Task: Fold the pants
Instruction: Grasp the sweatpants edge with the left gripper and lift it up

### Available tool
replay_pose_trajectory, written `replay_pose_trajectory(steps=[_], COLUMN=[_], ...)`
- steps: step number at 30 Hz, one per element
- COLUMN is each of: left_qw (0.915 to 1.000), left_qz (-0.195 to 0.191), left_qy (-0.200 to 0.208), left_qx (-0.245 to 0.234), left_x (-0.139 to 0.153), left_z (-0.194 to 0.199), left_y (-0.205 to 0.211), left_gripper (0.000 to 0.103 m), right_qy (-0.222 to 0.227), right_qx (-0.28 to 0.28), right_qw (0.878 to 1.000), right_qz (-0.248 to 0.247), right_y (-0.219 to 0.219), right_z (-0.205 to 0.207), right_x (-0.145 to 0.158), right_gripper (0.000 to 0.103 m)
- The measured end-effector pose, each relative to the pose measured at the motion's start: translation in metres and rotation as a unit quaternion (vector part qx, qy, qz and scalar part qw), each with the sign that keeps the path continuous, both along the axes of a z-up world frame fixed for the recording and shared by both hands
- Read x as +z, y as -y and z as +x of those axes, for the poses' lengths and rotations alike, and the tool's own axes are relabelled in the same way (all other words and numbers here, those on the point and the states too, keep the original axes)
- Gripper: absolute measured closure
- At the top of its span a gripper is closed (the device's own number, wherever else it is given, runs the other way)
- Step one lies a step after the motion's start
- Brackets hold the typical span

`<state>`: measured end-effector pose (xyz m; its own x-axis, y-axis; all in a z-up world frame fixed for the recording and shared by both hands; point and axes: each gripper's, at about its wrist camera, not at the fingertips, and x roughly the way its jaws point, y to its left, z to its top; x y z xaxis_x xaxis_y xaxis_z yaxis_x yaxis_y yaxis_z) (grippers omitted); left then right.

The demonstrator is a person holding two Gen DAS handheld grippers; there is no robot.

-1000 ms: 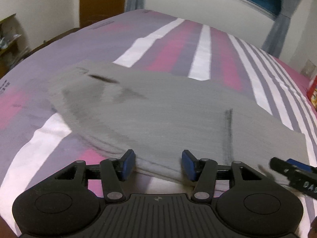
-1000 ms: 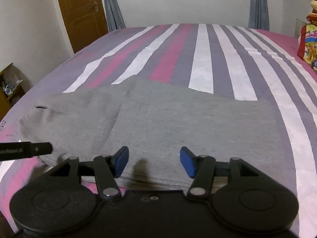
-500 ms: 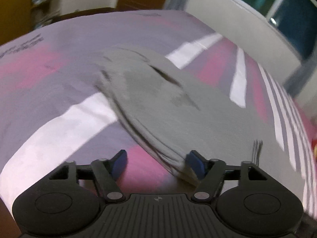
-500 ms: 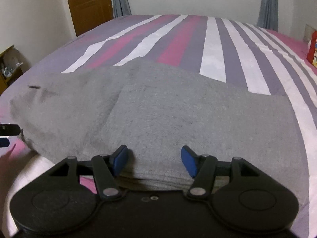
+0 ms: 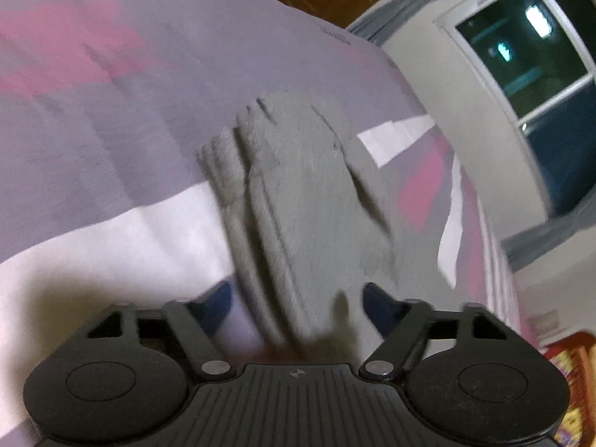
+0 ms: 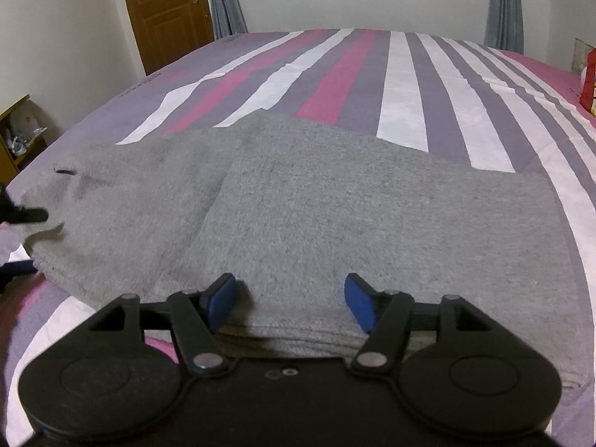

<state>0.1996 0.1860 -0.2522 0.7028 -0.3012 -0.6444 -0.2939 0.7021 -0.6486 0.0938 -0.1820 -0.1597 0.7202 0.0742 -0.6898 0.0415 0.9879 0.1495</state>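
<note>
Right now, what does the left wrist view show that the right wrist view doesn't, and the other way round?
Only the left wrist view: the stacked, layered end of the grey pants seen edge-on between the open left gripper, and a dark window; the picture is blurred.

Only the right wrist view: the flat folded panel on top, the open right gripper over the near edge, and the far stripes of the bed.

Both: the pants, the striped bed, a wooden door.

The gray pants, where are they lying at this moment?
The gray pants lie folded on the striped bed, directly ahead of the right hand-held gripper; their left end sits between the left hand-held gripper's open fingers.
</note>
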Motion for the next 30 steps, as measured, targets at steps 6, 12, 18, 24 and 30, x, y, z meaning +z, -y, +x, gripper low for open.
replay_pose_trajectory(steps=[6, 12, 18, 24, 30], left_qw=[0.9986, 0.9987, 0.9989, 0.9856, 0.9368], left_qz=[-0.050, -0.042, 0.004, 0.115, 0.213], left_qy=[0.006, 0.010, 0.046, 0.113, 0.213], left_qx=[0.014, 0.025, 0.009, -0.051, -0.178], left_x=[-0.022, -0.018, 0.018, 0.071, 0.133], left_z=[0.025, 0.034, 0.028, 0.026, 0.009], left_y=[-0.003, 0.010, 0.024, 0.060, 0.141], left_gripper=[0.065, 0.078, 0.086, 0.087, 0.087], right_qy=[0.005, 0.004, 0.021, -0.017, 0.008], right_qx=[0.000, 0.000, -0.004, 0.005, -0.033], right_qw=[1.000, 1.000, 1.000, 0.999, 0.998], right_qz=[0.004, -0.006, -0.009, -0.027, 0.052], right_y=[0.002, -0.002, -0.007, -0.014, 0.017], right_z=[0.002, 0.006, 0.021, 0.030, 0.010], right_x=[-0.001, 0.007, 0.019, 0.002, 0.024], right_gripper=[0.036, 0.036, 0.035, 0.032, 0.033])
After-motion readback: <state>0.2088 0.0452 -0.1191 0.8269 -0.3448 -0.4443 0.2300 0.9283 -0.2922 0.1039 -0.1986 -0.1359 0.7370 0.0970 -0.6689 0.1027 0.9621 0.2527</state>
